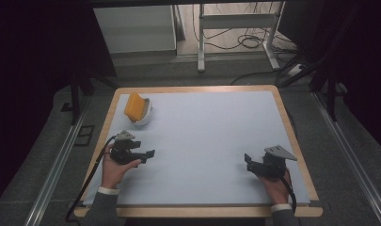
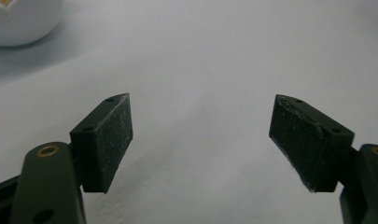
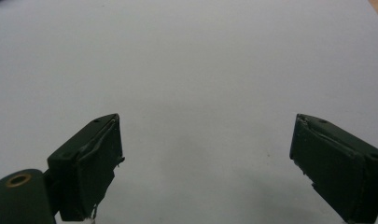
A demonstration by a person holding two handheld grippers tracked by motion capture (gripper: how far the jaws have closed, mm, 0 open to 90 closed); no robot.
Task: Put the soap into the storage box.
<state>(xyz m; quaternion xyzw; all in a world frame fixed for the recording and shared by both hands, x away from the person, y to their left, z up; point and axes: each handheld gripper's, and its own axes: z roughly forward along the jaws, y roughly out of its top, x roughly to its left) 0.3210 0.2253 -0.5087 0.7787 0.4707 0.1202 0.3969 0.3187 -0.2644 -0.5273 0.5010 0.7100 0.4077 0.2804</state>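
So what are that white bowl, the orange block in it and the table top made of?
The bowl looks like glazed ceramic or glossy plastic: smooth, white, faintly shiny. The orange block seems to be sponge or foam, judging by its matte face, though it is too small to tell. The table top looks like a matte pale sheet with a light wooden edge.

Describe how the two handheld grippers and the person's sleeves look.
Both the left gripper and the right gripper are black, each with two blocky jaws faced with flat, scuffed dark pads. A brass-coloured rivet sits at the jaw base. Each carries a grey three-cornered plate on top and trails a black cable. The person wears dark grey sleeves with white cuffs.
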